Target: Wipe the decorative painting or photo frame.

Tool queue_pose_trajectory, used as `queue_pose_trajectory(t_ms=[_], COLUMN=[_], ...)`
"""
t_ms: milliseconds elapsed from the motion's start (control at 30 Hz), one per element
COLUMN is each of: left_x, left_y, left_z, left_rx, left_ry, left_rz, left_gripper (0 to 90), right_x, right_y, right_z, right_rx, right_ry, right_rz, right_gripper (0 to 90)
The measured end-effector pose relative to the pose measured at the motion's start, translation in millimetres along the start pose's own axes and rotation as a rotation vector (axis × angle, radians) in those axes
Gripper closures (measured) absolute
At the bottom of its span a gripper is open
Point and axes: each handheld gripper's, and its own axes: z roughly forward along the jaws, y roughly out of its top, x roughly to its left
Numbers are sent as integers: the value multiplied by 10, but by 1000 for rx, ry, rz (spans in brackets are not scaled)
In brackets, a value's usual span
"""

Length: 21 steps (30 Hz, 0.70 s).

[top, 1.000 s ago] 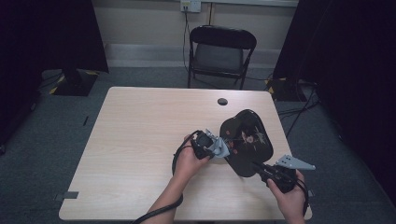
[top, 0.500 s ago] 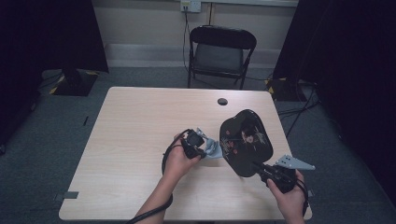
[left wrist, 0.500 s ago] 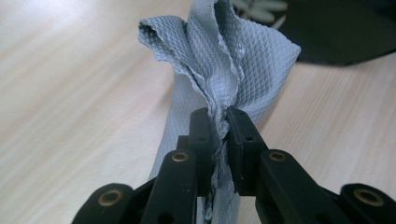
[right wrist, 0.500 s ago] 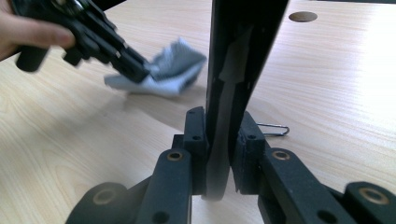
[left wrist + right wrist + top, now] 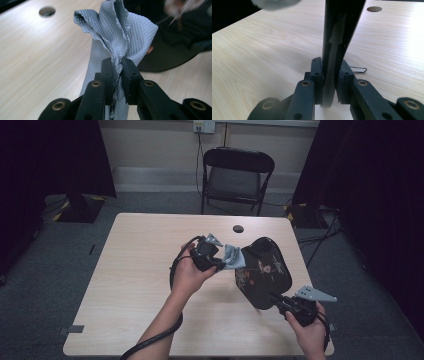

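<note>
High view: the left hand-held gripper pinches a soft grey cloth just left of the black tray. The right hand-held gripper clamps the tray's near edge, tilting it above the tabletop. The tray seems stiff and slippery, best gripped by its rim.

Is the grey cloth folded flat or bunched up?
Bunched up: the grey cloth stands in crumpled folds, pinched between the left gripper's jaws.

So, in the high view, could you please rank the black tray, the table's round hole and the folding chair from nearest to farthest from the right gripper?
1. Black tray: clamped edge-on in the right gripper.
2. Round hole: farther up the table, beyond the tray.
3. Folding chair: on the floor past the table's far edge.
</note>
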Motion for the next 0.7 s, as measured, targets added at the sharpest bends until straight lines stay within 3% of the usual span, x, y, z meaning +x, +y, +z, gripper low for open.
queue_pose_trajectory(t_ms=[200, 333, 500, 700], left_x=[-86, -128, -188, -169], left_y=[262, 389, 461, 406], left_z=[-53, -97, -8, 168], left_rx=[-38, -91, -72, -38], left_ry=[-9, -36, -28, -36], left_rz=[30, 28, 49, 40], left_gripper=[807, 808, 808, 809], right_x=[-3, 0, -1, -1], right_y=[-7, -10, -6, -5], right_z=[-4, -6, 3, 4], right_rx=[1, 2, 2, 4], right_ry=[2, 2, 0, 1], right_rz=[1, 4, -1, -3], right_gripper=[787, 787, 785, 786])
